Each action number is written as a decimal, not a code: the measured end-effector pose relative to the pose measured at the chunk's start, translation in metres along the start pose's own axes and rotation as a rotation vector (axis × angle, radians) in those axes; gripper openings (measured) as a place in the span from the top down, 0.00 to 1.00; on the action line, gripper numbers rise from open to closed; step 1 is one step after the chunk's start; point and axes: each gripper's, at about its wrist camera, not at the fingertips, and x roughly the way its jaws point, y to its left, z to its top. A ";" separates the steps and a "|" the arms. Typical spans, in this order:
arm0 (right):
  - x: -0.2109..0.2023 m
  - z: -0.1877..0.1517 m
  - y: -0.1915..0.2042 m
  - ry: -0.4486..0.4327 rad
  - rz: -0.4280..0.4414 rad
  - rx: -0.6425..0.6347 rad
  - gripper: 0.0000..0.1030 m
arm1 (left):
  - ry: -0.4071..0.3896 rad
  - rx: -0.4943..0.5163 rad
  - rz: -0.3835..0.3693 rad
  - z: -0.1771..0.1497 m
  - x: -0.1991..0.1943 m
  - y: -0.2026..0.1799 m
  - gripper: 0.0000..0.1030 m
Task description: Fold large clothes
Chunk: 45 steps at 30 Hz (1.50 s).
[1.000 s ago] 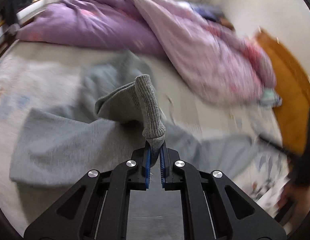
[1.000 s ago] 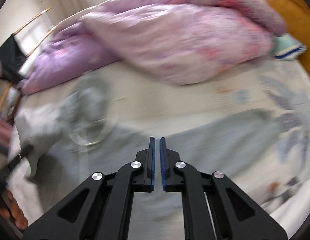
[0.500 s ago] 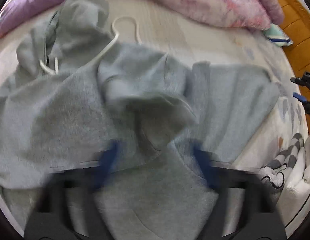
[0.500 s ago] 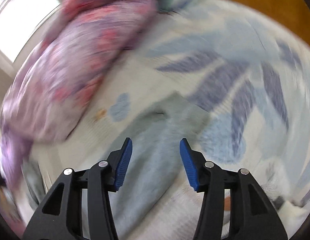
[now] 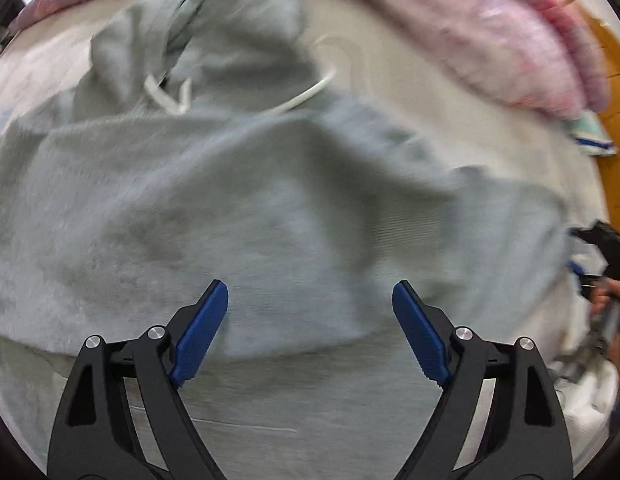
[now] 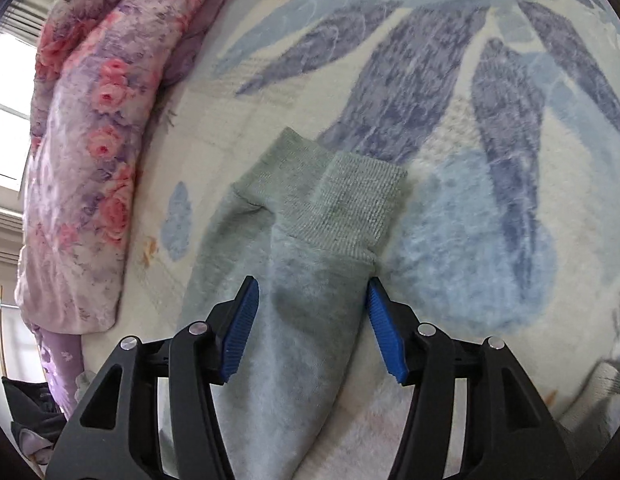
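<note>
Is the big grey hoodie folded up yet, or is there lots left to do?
Not yet. One sleeve already lies across the grey hoodie, and the left gripper hangs open over it, holding nothing. The right gripper, its jaws just opening, straddles the other sleeve near its ribbed cuff without pinching it. That sleeve and the body are left.

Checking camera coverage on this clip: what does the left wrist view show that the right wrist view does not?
Left only: the hoodie body, its hood with white drawstrings, and the open left gripper above it. Right only: the ribbed cuff and the right gripper, jaws just opening, straddling the sleeve. Both: the grey hoodie, floral duvet, bed cover.
</note>
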 end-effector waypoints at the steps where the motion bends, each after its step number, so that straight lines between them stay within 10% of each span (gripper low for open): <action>1: 0.001 -0.001 0.000 -0.010 -0.004 -0.015 0.51 | 0.018 -0.003 0.006 0.002 0.006 0.003 0.18; 5: -0.004 -0.004 0.002 -0.044 -0.027 -0.057 0.88 | 0.043 0.077 0.060 0.005 0.022 -0.006 0.13; 13: -0.083 -0.044 0.091 -0.243 0.036 -0.330 0.89 | 0.031 0.025 -0.072 0.007 -0.003 0.017 0.13; 20: -0.159 -0.172 0.223 -0.282 0.222 -0.655 0.89 | -0.036 -0.088 -0.112 0.004 -0.067 0.097 0.12; 30: -0.132 -0.429 0.355 -0.019 0.430 -0.947 0.89 | -0.143 -0.324 -0.081 0.011 -0.137 0.270 0.12; 36: -0.056 -0.556 0.378 0.132 0.307 -1.161 0.89 | -0.197 -0.413 -0.027 -0.002 -0.159 0.348 0.12; 40: -0.009 -0.597 0.368 0.340 0.201 -1.197 0.78 | -0.189 -0.455 -0.015 -0.014 -0.161 0.379 0.12; 45: -0.028 -0.601 0.374 0.416 0.308 -1.172 0.49 | -0.224 -0.480 -0.039 -0.020 -0.175 0.387 0.12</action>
